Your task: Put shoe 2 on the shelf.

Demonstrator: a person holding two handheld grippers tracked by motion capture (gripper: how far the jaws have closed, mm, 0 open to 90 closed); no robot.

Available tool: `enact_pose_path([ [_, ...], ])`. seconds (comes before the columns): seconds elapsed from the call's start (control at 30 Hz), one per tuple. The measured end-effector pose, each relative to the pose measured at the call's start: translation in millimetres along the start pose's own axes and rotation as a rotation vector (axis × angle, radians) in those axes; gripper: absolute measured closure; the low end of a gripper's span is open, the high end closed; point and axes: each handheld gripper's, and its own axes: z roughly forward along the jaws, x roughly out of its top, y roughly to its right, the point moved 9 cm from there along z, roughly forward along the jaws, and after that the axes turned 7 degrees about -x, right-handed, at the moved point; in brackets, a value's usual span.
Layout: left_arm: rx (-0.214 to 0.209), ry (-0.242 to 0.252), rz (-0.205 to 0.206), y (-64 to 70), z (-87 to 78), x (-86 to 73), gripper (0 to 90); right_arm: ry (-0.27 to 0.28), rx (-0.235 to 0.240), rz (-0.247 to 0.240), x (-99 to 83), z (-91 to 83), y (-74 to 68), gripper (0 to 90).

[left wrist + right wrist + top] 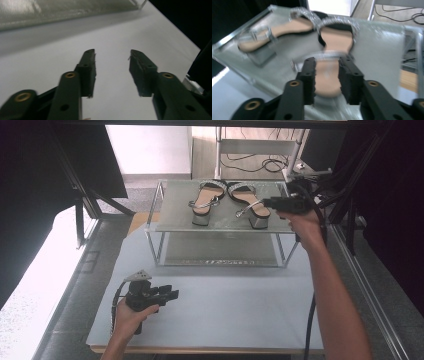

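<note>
Your left gripper sits open at 7 o'clock; right gripper spread around the right sandal's heel at 1 o'clock.

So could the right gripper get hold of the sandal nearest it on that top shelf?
Probably yes. The right gripper is already at the heel end of the right sandal, jaws open on either side of its insole, and nothing lies between them. The left sandal sits apart, out of its way.
</note>
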Motion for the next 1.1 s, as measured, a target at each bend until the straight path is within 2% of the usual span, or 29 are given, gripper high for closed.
enact_pose_path([
  [0.07, -0.002, 0.009, 0.012, 4.8, -2.3, 10.1, 66.1, -0.007, -0.007, -0.019, -15.3, -8.4, 9.1, 74.0],
  [0.17, -0.007, 0.010, 0.022, 9.7, -2.4, 27.3, 75.1, -0.019, -0.017, -0.010, -33.6, -16.1, 24.5, 78.7],
  [0.27, -0.004, 0.032, 0.024, 13.4, -5.0, 49.1, 84.1, -0.030, -0.008, 0.018, -47.0, -17.6, 35.4, 81.4],
  [0.3, 0.001, 0.045, 0.024, 13.7, -6.5, 57.5, 86.3, -0.030, -0.013, 0.020, -50.2, -17.0, 38.0, 82.1],
  [0.37, 0.010, 0.041, 0.025, 12.8, -7.9, 73.1, 88.0, -0.038, -0.018, 0.011, -56.3, -15.4, 41.3, 83.5],
  [0.43, 0.028, 0.032, 0.030, 10.4, -6.9, 89.8, 88.2, -0.046, -0.020, -0.002, -60.8, -11.7, 42.1, 84.6],
  [0.57, 0.075, 0.045, 0.025, 3.2, -2.9, 129.5, 89.1, -0.053, -0.026, -0.019, -63.8, -0.4, 38.5, 86.2],
  [0.63, 0.108, 0.039, 0.032, -2.5, 3.1, 148.2, 89.4, -0.055, -0.030, -0.028, -64.1, 6.5, 34.1, 86.7],
  [0.73, 0.150, 0.025, 0.016, -14.8, 17.9, 170.3, 89.5, -0.057, -0.029, -0.042, -64.7, 17.1, 26.7, 87.0],
  [0.87, 0.205, -0.007, -0.008, -32.0, 34.5, 188.7, 89.3, -0.064, -0.036, -0.064, -66.5, 27.7, 19.5, 86.8],
  [1.0, 0.224, -0.027, -0.025, -42.8, 48.4, 197.9, 89.3, -0.062, -0.065, -0.075, -66.1, 33.7, 20.1, 86.8],
  [1.1, 0.221, -0.031, -0.037, -47.5, 56.0, 201.9, 89.2, -0.067, -0.064, -0.061, -66.1, 36.4, 21.9, 86.8],
])
